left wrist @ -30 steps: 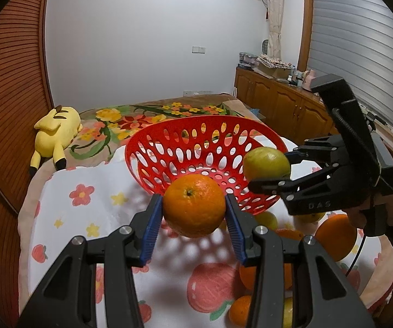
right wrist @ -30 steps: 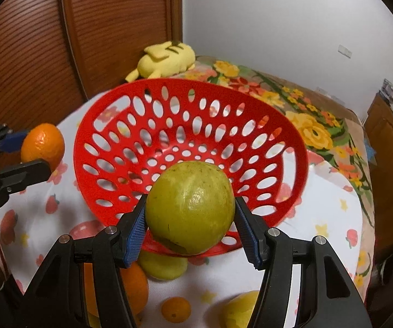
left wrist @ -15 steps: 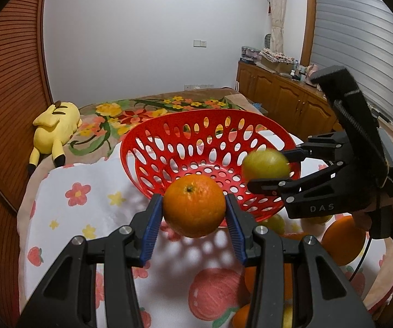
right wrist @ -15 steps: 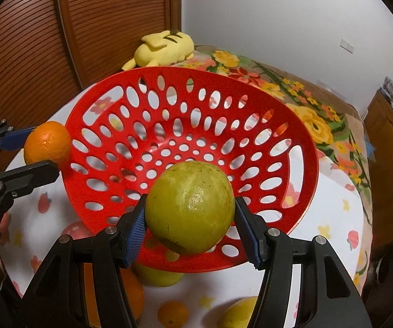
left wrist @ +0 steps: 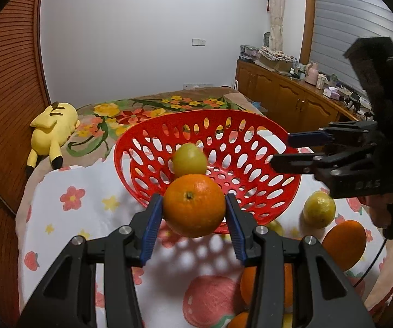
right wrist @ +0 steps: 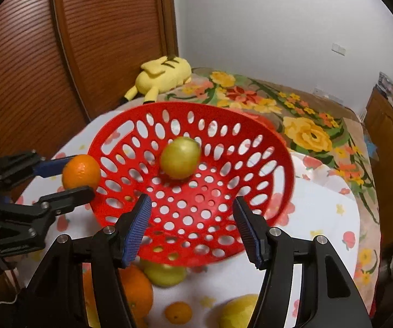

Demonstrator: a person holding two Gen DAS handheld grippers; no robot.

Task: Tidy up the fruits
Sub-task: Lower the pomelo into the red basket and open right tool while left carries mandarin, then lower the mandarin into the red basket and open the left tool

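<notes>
Left gripper (left wrist: 193, 209) pinches round orange fruit (left wrist: 193, 205) at the red perforated plastic basket's (right wrist: 284, 147) 9 o'clock rim. Right gripper (right wrist: 191, 218) spread, empty; yellow-green round fruit (right wrist: 180, 157) inside basket. Only right view shows small orange mandarin (right wrist: 178, 312).

You are looking at a pear (right wrist: 180, 157) lying in the basket (right wrist: 276, 147); the plush toy (right wrist: 163, 75) is lying behind it, loose fruit (right wrist: 178, 312) sitting before it on the cloth (right wrist: 325, 205).

Left wrist view faces the red basket (left wrist: 251, 125) closely, right wrist view looks down, both share it.
</notes>
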